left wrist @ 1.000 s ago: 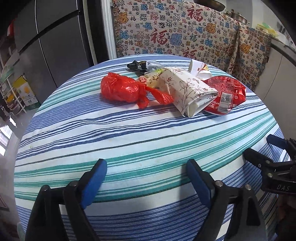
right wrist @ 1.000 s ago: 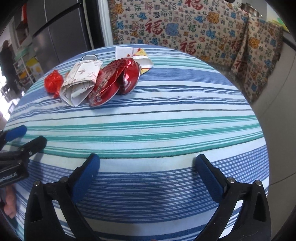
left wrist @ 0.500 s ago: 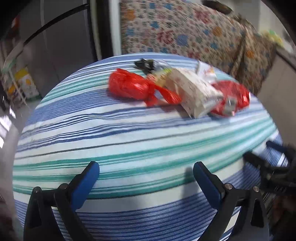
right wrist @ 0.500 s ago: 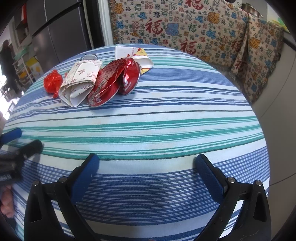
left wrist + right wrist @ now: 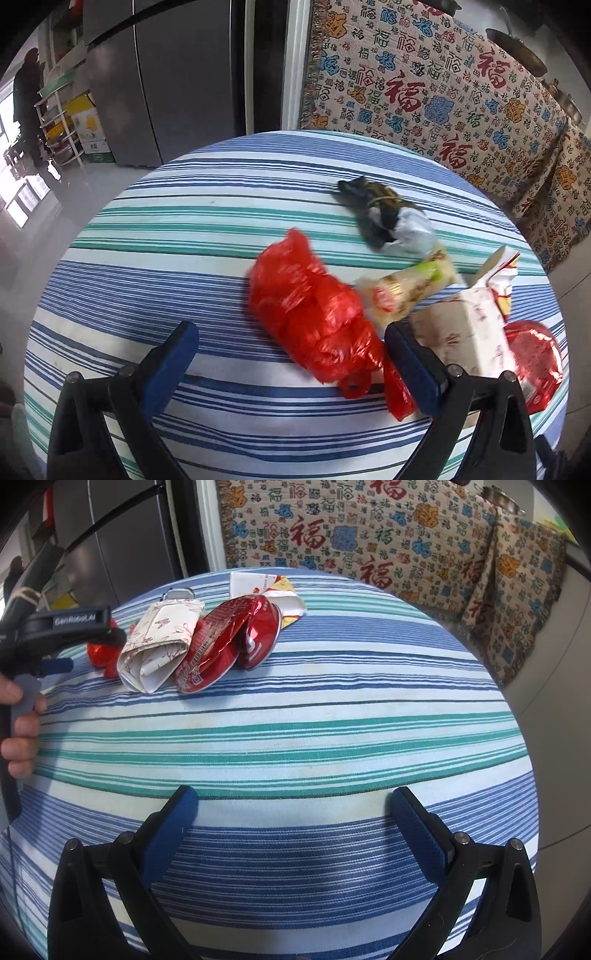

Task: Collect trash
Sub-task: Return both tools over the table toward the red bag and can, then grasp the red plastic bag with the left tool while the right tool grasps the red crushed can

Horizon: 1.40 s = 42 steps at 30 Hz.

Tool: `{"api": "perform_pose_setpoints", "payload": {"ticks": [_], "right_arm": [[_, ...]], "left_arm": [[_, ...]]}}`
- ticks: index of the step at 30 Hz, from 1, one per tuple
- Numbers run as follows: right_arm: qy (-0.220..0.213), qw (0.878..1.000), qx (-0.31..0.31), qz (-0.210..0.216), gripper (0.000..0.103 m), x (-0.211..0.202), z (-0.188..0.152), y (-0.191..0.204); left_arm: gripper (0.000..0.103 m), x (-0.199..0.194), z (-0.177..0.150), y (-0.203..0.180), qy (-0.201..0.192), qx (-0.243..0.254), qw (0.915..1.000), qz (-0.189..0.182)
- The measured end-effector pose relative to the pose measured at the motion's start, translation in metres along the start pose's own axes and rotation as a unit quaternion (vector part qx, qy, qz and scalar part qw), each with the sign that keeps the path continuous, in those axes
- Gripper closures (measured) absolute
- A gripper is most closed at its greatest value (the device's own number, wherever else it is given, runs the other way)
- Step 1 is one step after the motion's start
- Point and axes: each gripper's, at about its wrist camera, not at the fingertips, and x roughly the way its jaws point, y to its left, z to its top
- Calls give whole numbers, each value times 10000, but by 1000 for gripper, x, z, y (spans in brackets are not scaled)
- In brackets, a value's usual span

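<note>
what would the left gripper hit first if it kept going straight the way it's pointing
Most likely the red plastic bag: it lies just ahead of the open left gripper, between the fingers toward the right one. Depth is hard to judge, so it might touch the striped tablecloth first.
</note>
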Motion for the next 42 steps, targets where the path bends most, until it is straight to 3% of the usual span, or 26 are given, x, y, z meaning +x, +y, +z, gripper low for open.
{"api": "perform_pose_setpoints", "payload": {"ticks": [6, 9, 12, 15, 18, 20, 22, 23, 24, 25, 26, 27, 29, 37, 39, 42], "right_arm": [[0, 10000, 0, 3, 0, 0, 0, -1], [-7, 10000, 7, 31, 0, 0, 0, 0], [-68, 9995, 93, 293, 1, -4, -1, -6], [-320, 9945, 296, 957, 9, -14, 11, -13], [-503, 9896, 262, 1322, 11, -14, 35, -10], [-619, 9851, 502, 1521, 14, -7, 52, -14], [-725, 9816, 762, 1597, 11, 2, 67, -19], [-670, 9795, 888, 1682, 7, 11, 75, -22], [-499, 9767, 952, 1858, 3, 21, 81, -23], [-328, 9731, 1017, 2042, 9, 30, 85, -25], [-231, 9693, 1088, 2193, 18, 38, 86, -27], [-170, 9658, 1111, 2336, 59, 42, 86, -28], [-132, 9623, 1114, 2478, 65, 42, 85, -27], [-742, 9932, 26, 892, 66, -33, 70, -13], [-747, 9940, -110, 785, 66, -45, 60, -14], [-416, 9950, -142, 899, 65, -42, 47, -18]], "left_arm": [[2, -23, -10, 28, -182, 787, 9964, 246], [2, -26, -11, 29, -155, 869, 9949, -483], [1, -21, -6, 25, -146, 907, 9917, -905], [1, -7, 1, 21, -76, 972, 9901, -1010], [2, -1, 1, 22, -133, 1037, 9881, -1126], [14, -3, -4, 21, -186, 1125, 9862, -1201], [41, -4, -11, 17, -224, 1338, 9844, -1119], [44, -5, -14, 16, -306, 1432, 9837, -1043], [56, -4, -15, 14, -346, 1495, 9831, -1002], [65, -5, -16, 12, -365, 1520, 9822, -1039], [65, -7, -15, 12, -400, 1513, 9814, -1110], [65, -9, -16, 11, -444, 1505, 9808, -1163], [66, -13, -18, 10, -495, 1527, 9794, -1222], [66, -54, -55, 0, -181, 1533, 9798, -1275], [65, -68, -73, -7, -152, 1542, 9795, -1288], [59, -75, -94, -15, -119, 1574, 9789, -1298]]}}
